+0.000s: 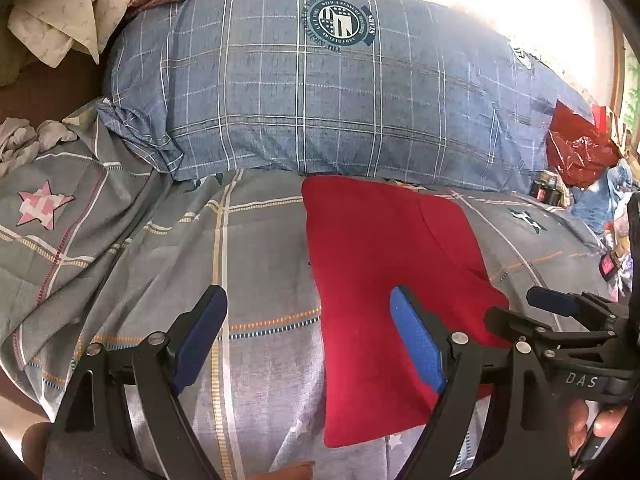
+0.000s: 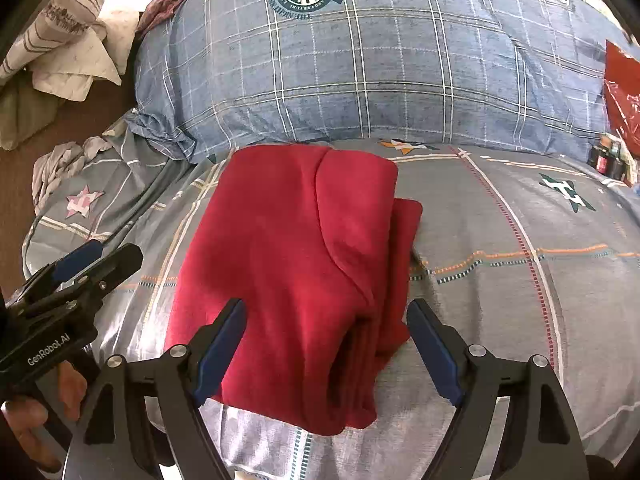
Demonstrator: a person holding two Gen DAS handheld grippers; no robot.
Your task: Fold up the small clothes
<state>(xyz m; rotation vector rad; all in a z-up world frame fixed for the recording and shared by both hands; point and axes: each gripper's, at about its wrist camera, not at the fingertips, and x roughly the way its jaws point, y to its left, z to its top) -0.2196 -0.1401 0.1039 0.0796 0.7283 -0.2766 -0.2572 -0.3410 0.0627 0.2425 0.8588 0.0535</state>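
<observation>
A folded red garment (image 1: pixel 380 280) lies on the grey plaid bed cover (image 1: pixel 260 260). In the right wrist view the garment (image 2: pixel 288 260) shows as a layered rectangle with folded edges at its near right. My left gripper (image 1: pixel 308 320) is open and empty, its right finger over the garment's left part. My right gripper (image 2: pixel 326 332) is open and empty, its jaws on either side of the garment's near edge. The right gripper also shows in the left wrist view (image 1: pixel 520 312), and the left gripper shows in the right wrist view (image 2: pixel 96 256), at the garment's left.
A large blue plaid pillow (image 1: pixel 320 92) lies behind the garment. Crumpled cloths (image 1: pixel 60 20) sit at the far left. A red plastic bag (image 1: pixel 576 148) and small clutter lie at the right. A grey crumpled cloth (image 2: pixel 60 164) lies left on the bed.
</observation>
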